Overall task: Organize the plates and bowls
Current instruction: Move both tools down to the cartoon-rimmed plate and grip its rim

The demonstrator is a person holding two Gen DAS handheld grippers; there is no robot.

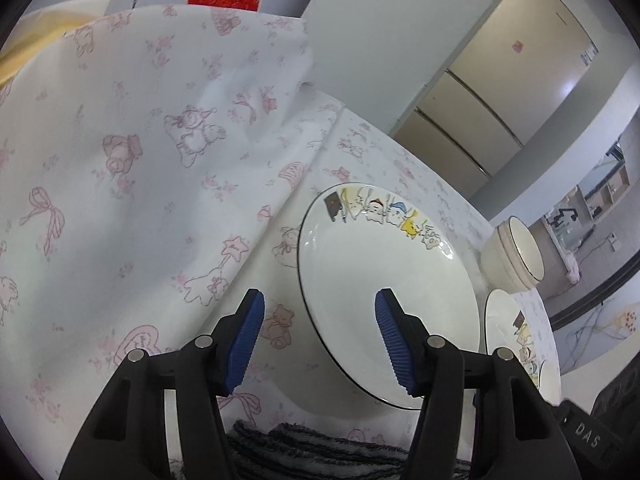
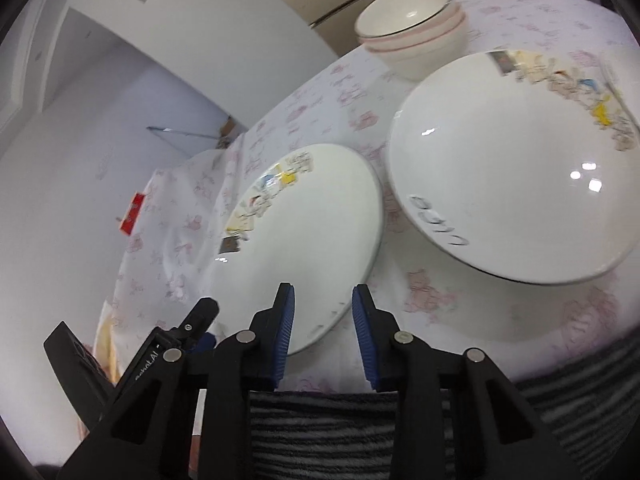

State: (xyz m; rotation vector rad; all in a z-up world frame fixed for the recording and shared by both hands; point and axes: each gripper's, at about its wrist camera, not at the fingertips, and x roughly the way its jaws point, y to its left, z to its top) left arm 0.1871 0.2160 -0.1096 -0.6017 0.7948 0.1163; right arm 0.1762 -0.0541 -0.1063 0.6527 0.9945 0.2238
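A white plate (image 1: 384,292) with cartoon figures on its rim lies on the patterned tablecloth (image 1: 280,240). My left gripper (image 1: 320,320) is open and straddles that plate's left edge, its right finger over the plate's inside. In the right wrist view my right gripper (image 2: 323,312) is open more narrowly, with the near rim of the left plate (image 2: 304,232) between its blue pads and no pad clearly touching. A second, deeper plate (image 2: 512,168) (image 1: 516,340) sits to the right. Two stacked white bowls (image 2: 412,28) (image 1: 512,256) stand behind.
The tablecloth rises in a big fold (image 1: 140,140) to the left of the plate. Dark striped fabric (image 2: 320,432) lies along the table's near edge. A tall beige fridge (image 1: 500,92) stands beyond the table. The left gripper's black body (image 2: 152,360) shows at lower left.
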